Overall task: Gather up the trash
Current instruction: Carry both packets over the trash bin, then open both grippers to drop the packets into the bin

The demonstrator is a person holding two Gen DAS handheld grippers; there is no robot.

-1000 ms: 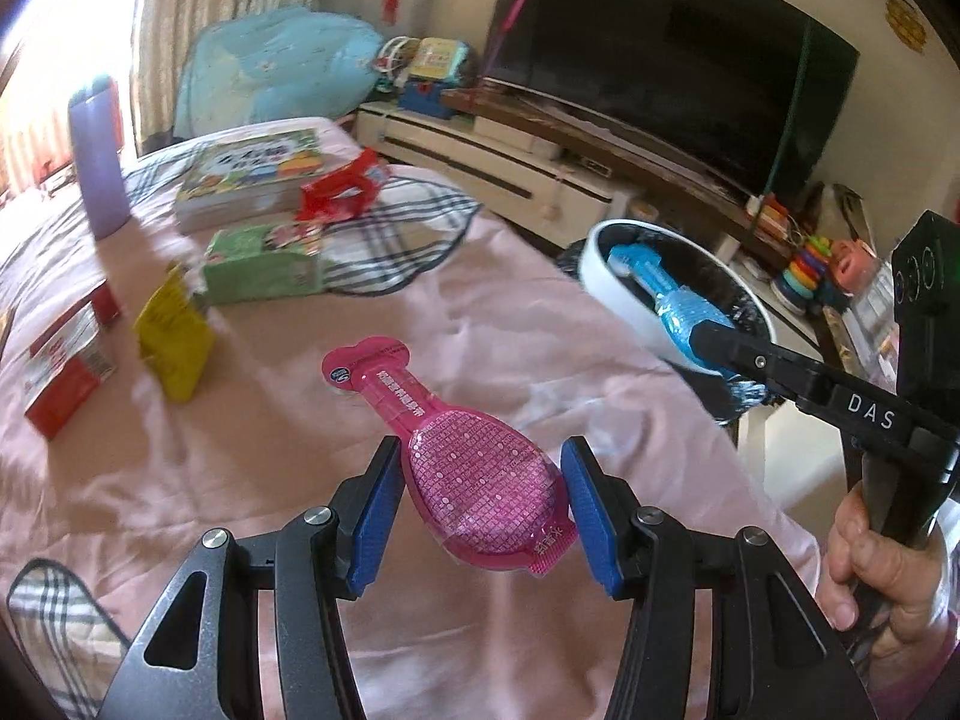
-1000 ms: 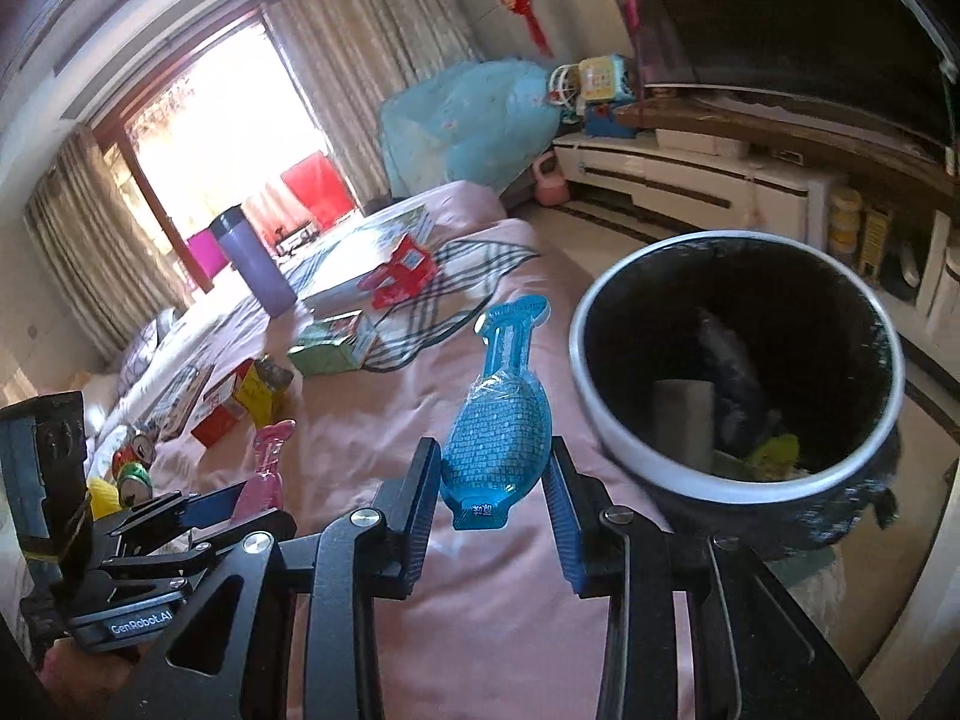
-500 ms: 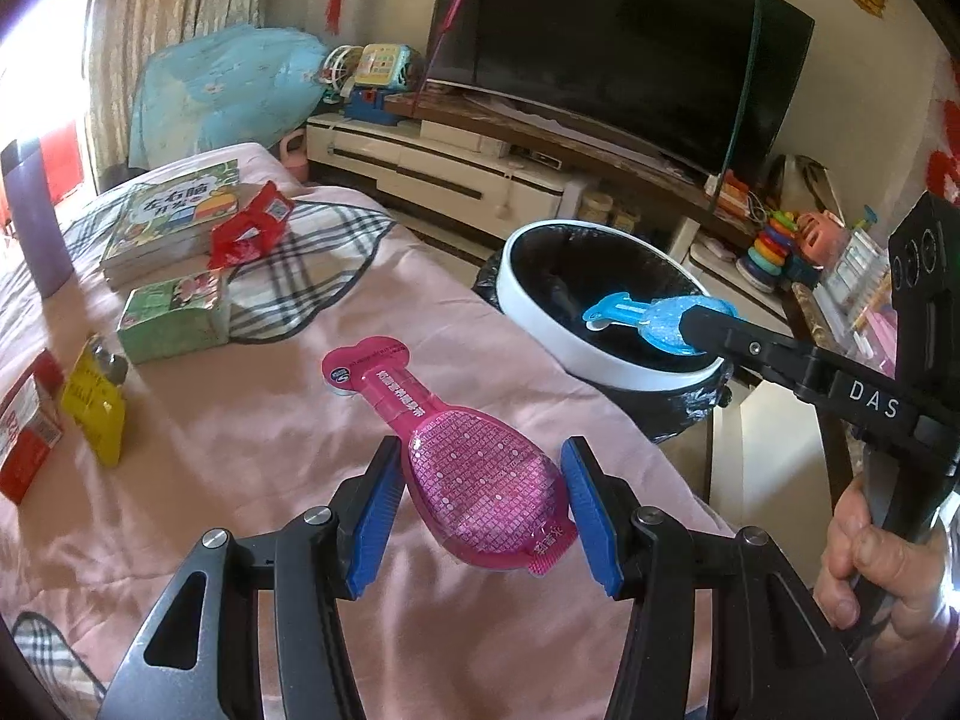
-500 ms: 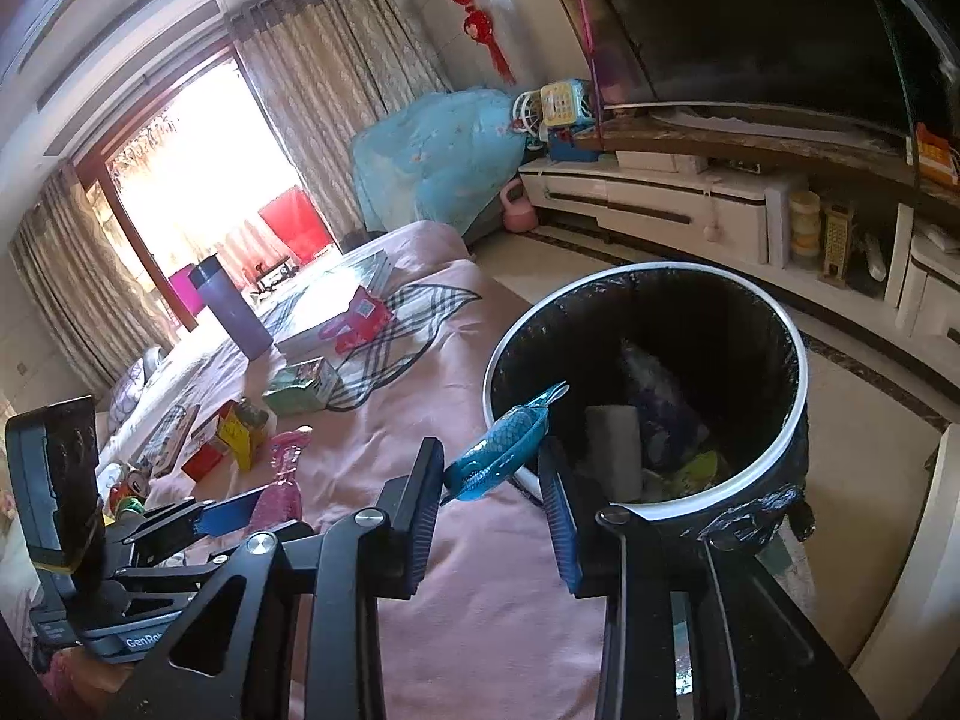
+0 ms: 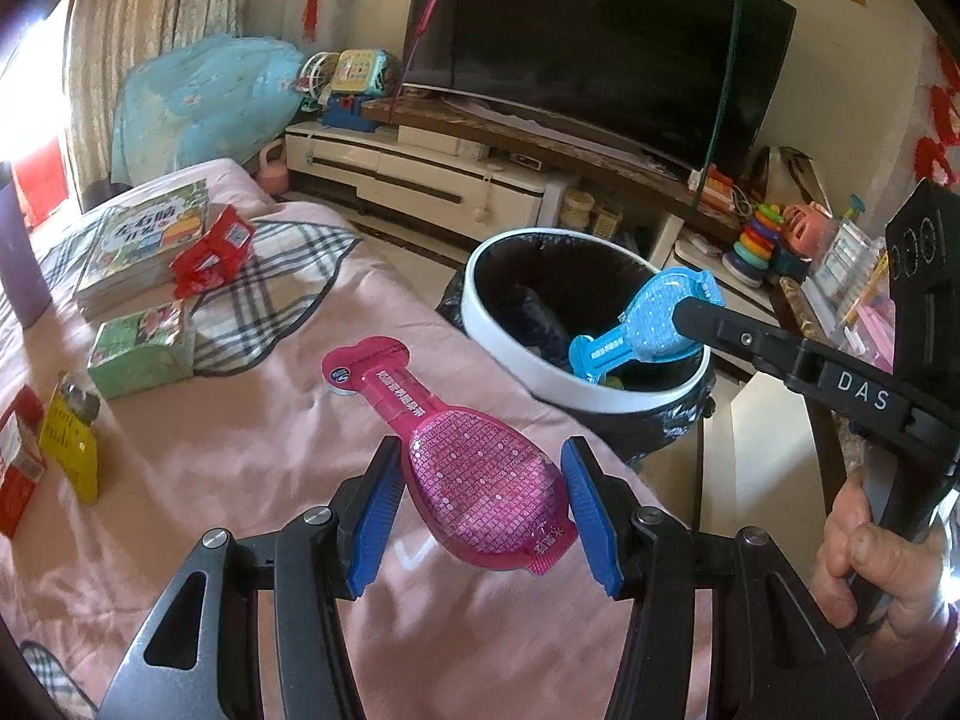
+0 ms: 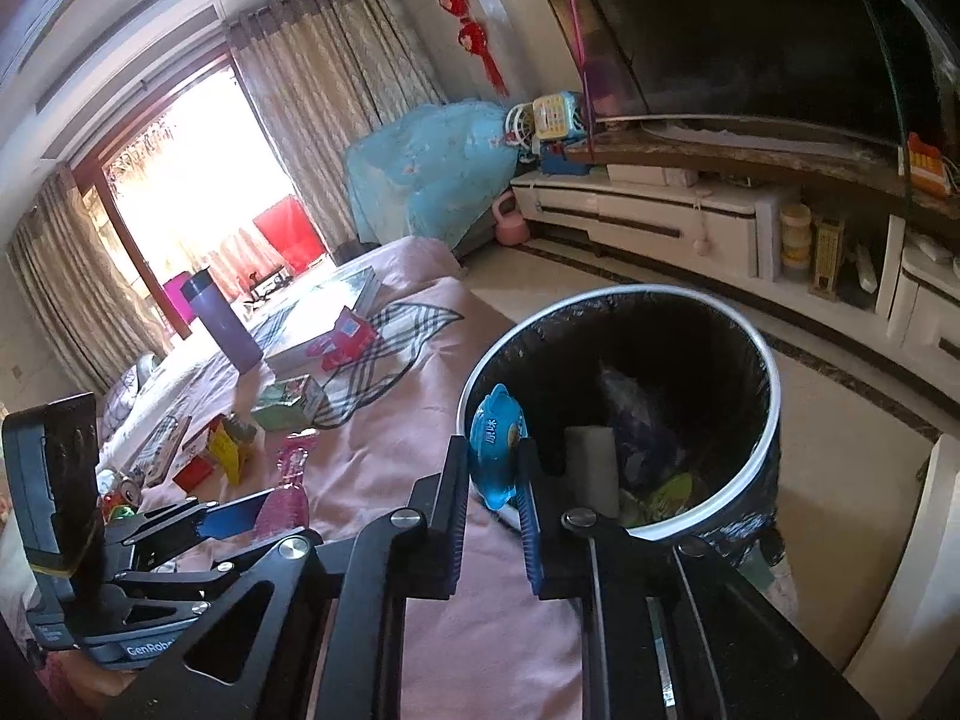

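Nearest, at 6 o'clock in the left wrist view: clamped as before, the left gripper (image 5: 483, 456) on the bulb of the pink packet (image 5: 480, 492), set just wide enough for that bulb, neck pointing to 11 o'clock above the pink-clothed tabletop (image 5: 240, 450). No change in that hold over the last second; only swung round to face the bin.

Further out, toward 3 o'clock: pinched narrow, the right gripper (image 6: 493, 450) on the blue packet (image 6: 495, 441), now rolled edge-on and tipped neck-down. Carried within the second from above the tabletop to over the near rim of the trash bin (image 5: 480, 276), with the neck already dipping inside the black liner. Judged ready for release: by opening here, straight down among the rubbish at the bottom. Then, most likely, the same route for the pink one.

At about 4 o'clock, the end of the tabletop, close against the bin's side. Just beside the right gripper, the white rim: little margin low down, plenty above. Between the two grippers, open air, well apart. Worth lifting clear of the rim on the way out.

Farther back on the tabletop, from 9 to 10 o'clock: yellow packet (image 5: 69, 432), green box (image 5: 141, 342), red wrapper (image 5: 210, 246), book (image 5: 144, 240), all well apart from both grippers. Beyond the bin, from 12 to 1 o'clock: bare floor, then the TV stand (image 5: 420, 174).
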